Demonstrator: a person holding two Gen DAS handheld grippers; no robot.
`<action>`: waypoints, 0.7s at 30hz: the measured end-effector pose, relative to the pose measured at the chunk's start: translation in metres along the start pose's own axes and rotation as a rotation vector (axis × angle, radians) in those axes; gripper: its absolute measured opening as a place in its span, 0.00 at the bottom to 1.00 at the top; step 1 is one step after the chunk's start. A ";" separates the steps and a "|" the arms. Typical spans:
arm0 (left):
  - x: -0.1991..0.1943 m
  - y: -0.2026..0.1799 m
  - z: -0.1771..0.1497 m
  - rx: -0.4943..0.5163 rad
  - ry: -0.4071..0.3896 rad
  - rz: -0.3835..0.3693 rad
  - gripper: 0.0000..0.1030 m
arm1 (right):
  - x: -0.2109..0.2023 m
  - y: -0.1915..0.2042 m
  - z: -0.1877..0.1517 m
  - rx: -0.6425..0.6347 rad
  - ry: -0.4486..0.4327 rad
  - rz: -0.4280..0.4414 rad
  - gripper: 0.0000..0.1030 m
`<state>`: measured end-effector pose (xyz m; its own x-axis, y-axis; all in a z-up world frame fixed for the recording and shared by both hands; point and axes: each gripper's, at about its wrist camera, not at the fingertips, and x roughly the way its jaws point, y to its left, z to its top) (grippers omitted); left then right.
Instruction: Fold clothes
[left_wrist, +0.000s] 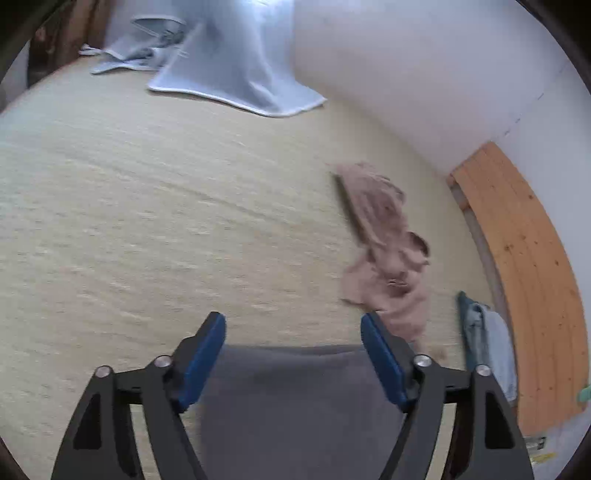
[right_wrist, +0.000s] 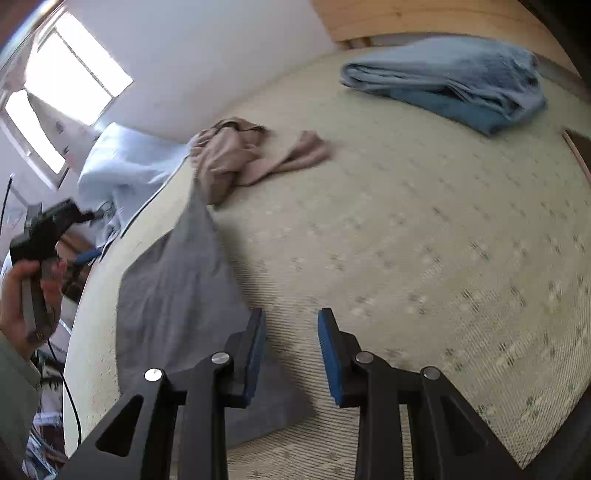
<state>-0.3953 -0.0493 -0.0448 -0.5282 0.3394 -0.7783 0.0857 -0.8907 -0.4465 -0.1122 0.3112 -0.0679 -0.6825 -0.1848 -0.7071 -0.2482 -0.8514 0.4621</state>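
Observation:
A grey cloth (left_wrist: 295, 406) lies flat on the cream mattress (left_wrist: 147, 192). My left gripper (left_wrist: 293, 323) hovers over its far edge, jaws wide open, the blue pads clear of the fabric. In the right wrist view the same grey cloth (right_wrist: 177, 288) stretches along the mattress's left edge. My right gripper (right_wrist: 291, 317) stands partly open just right of it, over bare mattress (right_wrist: 443, 240), with nothing between its pads. A crumpled beige garment (left_wrist: 384, 240) (right_wrist: 229, 158) lies beyond the grey cloth.
Folded blue towels (right_wrist: 454, 81) (left_wrist: 487, 339) sit near the wooden headboard (left_wrist: 524, 266). A pale blue blanket (left_wrist: 236, 66) (right_wrist: 122, 162) drapes over the mattress's far side by the wall. A person's hand (right_wrist: 22, 295) grips the other tool at the left, off the bed.

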 end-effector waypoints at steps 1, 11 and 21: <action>-0.002 0.010 -0.004 0.009 0.014 0.005 0.78 | 0.000 0.005 0.003 -0.019 0.003 0.014 0.31; 0.047 0.032 -0.041 0.117 0.195 -0.016 0.66 | 0.021 0.058 0.029 -0.215 0.102 0.171 0.39; 0.057 0.046 -0.044 0.038 0.158 -0.033 0.22 | 0.095 0.094 0.099 -0.331 0.198 0.346 0.39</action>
<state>-0.3843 -0.0576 -0.1295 -0.3905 0.4095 -0.8245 0.0373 -0.8879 -0.4586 -0.2685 0.2621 -0.0392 -0.5352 -0.5453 -0.6452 0.2219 -0.8277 0.5155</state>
